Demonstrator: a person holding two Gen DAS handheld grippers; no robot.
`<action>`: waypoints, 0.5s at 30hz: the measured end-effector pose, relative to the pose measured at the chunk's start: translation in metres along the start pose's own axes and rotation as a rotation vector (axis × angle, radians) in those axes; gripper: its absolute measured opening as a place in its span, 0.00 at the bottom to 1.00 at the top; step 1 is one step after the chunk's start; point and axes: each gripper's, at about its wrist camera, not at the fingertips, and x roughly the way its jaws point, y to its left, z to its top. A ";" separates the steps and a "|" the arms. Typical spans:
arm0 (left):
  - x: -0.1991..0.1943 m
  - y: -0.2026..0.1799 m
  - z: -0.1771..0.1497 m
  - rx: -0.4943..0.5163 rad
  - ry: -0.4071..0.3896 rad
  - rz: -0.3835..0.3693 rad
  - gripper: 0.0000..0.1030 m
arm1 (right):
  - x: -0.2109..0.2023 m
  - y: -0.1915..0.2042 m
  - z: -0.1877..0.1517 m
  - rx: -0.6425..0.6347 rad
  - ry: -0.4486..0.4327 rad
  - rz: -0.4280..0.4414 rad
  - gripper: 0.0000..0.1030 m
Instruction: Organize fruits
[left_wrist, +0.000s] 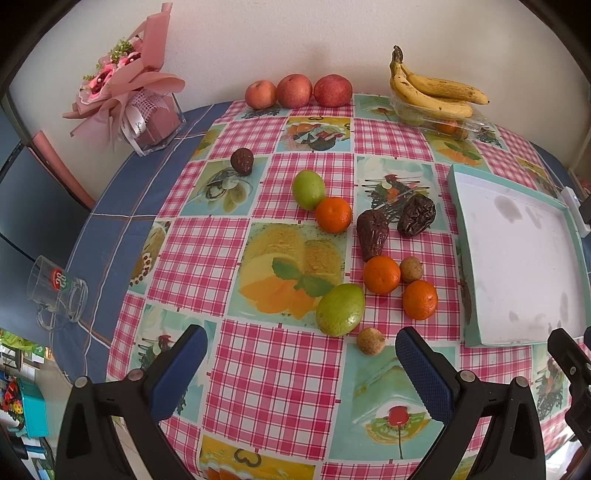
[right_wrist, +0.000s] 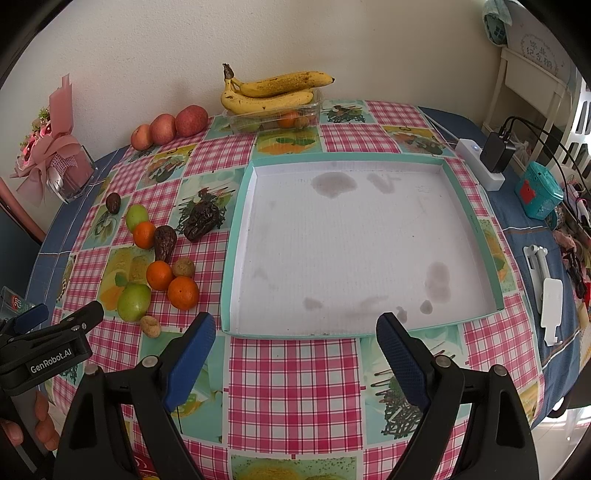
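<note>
Loose fruit lies on the checked tablecloth: a near green fruit (left_wrist: 340, 309), a far green one (left_wrist: 308, 189), three oranges (left_wrist: 333, 215) (left_wrist: 381, 274) (left_wrist: 420, 299), two small brown fruits (left_wrist: 371, 341) (left_wrist: 411, 269) and dark wrinkled fruits (left_wrist: 373, 234) (left_wrist: 416, 215) (left_wrist: 242, 161). A shallow white tray with a teal rim (right_wrist: 243, 206) sits empty to their right. My left gripper (left_wrist: 297, 363) hovers open just short of the near green fruit. Open too, my right gripper (right_wrist: 295, 349) hangs before the tray's near edge.
Three red apples (left_wrist: 297, 90) line the wall. Bananas (right_wrist: 273, 92) rest on a clear plastic box. A bouquet (left_wrist: 125, 88) in a glass vase and a glass mug (left_wrist: 59, 291) stand at the left. A charger (right_wrist: 480, 162) and oddments crowd the right side.
</note>
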 end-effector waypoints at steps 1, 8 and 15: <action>0.000 0.000 0.001 0.001 0.000 0.000 1.00 | 0.000 0.000 0.000 0.000 0.000 0.000 0.87; 0.000 -0.002 0.003 0.003 -0.001 0.001 1.00 | 0.000 0.000 0.000 0.000 0.000 0.000 0.87; -0.001 -0.002 0.003 0.003 -0.001 0.001 1.00 | 0.000 0.000 0.000 -0.001 -0.002 -0.001 0.87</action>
